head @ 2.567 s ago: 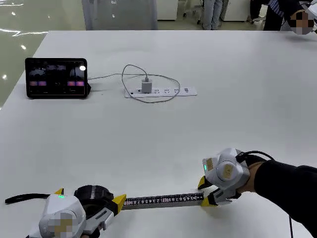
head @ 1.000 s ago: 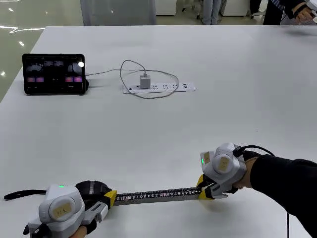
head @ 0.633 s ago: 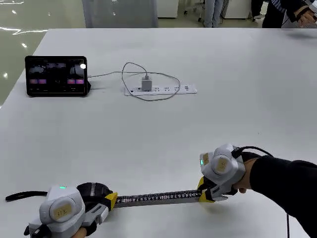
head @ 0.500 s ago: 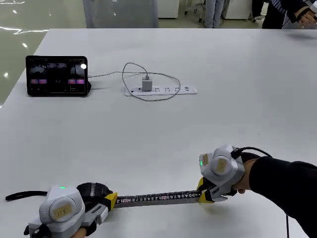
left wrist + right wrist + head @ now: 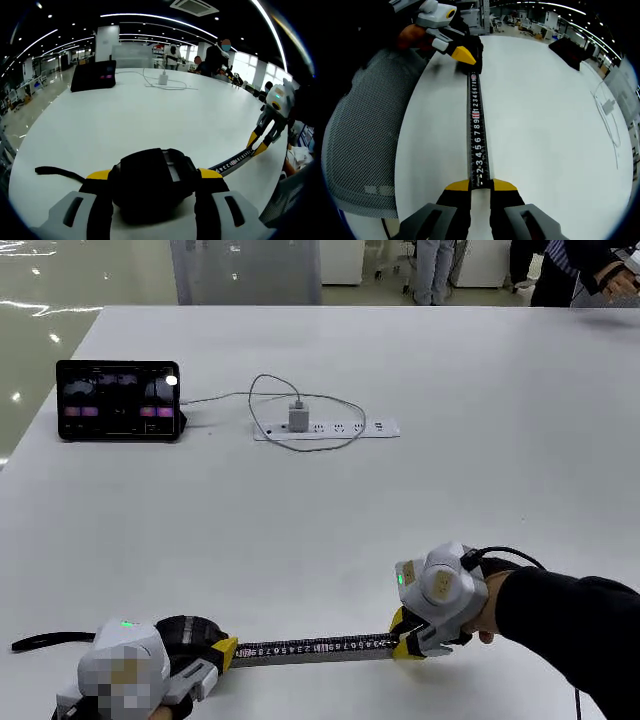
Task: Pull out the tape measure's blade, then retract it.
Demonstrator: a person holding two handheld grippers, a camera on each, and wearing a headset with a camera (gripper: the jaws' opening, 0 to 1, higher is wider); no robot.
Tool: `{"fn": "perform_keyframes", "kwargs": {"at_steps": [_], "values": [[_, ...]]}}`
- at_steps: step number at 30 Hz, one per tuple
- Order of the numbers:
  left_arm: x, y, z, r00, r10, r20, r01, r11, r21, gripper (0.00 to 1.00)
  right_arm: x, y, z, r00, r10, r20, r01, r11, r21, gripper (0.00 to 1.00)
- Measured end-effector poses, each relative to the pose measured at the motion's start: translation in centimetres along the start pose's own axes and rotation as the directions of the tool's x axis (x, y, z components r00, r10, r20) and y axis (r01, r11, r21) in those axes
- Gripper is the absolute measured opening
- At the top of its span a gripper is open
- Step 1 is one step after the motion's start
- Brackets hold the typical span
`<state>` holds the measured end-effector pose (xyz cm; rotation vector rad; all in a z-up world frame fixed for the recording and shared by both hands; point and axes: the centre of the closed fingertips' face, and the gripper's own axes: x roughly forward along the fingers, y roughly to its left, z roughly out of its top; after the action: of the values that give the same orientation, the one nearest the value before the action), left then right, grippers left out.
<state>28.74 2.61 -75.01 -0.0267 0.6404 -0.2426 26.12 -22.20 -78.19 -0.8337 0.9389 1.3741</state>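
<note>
Black strap [image 5: 45, 642] lies slack on the white table [image 5: 450, 470] at the far left of the near edge, leading to the tape measure [image 5: 190, 632]. The left gripper [image 5: 154, 174] has its yellow-tipped jaws clamped on the two sides of that round black case, low at the table (whether it rests on the surface I cannot tell). From the case the blade [image 5: 315, 647] runs straight to the right, printed face up and close along the tabletop. In the right gripper view the numbers read upward from the jaws, with a red mark partway along. The right gripper [image 5: 481, 186] is pinched shut on the blade's free end, held by a hand in a dark sleeve. Farther back on the table, a tablet [image 5: 119, 400] stands at the left with its screen lit. To its right lies a white power strip [image 5: 330, 428] with a charger [image 5: 298, 418] plugged in and a looped cable [image 5: 262, 400].
</note>
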Motion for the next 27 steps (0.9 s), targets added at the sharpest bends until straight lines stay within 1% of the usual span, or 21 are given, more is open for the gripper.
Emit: {"fn": "perform_keyframes", "kwargs": {"at_steps": [3, 13, 21, 27], "values": [[0.01, 0.0, -0.02, 1.0, -0.001, -0.002, 0.001, 1.0, 0.0, 0.62, 0.07, -0.04, 0.03, 0.9999, -0.001, -0.011, 0.001, 1.0, -0.005, 0.1], [0.03, -0.01, -0.02, 1.0, -0.002, -0.005, 0.002, 1.0, -0.002, 0.62, 0.15, -0.17, 0.36, 0.9998, -0.01, -0.015, 0.01, 1.0, 0.005, 0.1], [0.03, -0.04, -0.02, 1.0, -0.003, -0.008, 0.003, 1.0, -0.002, 0.62, 0.21, -0.23, 0.58, 0.9999, -0.006, -0.01, 0.006, 1.0, -0.011, 0.1], [0.04, -0.03, -0.05, 0.9999, -0.004, -0.011, 0.004, 1.0, -0.002, 0.62, 0.35, -0.37, 0.75, 1.0, -0.007, -0.007, 0.007, 1.0, -0.006, 0.1]]}}
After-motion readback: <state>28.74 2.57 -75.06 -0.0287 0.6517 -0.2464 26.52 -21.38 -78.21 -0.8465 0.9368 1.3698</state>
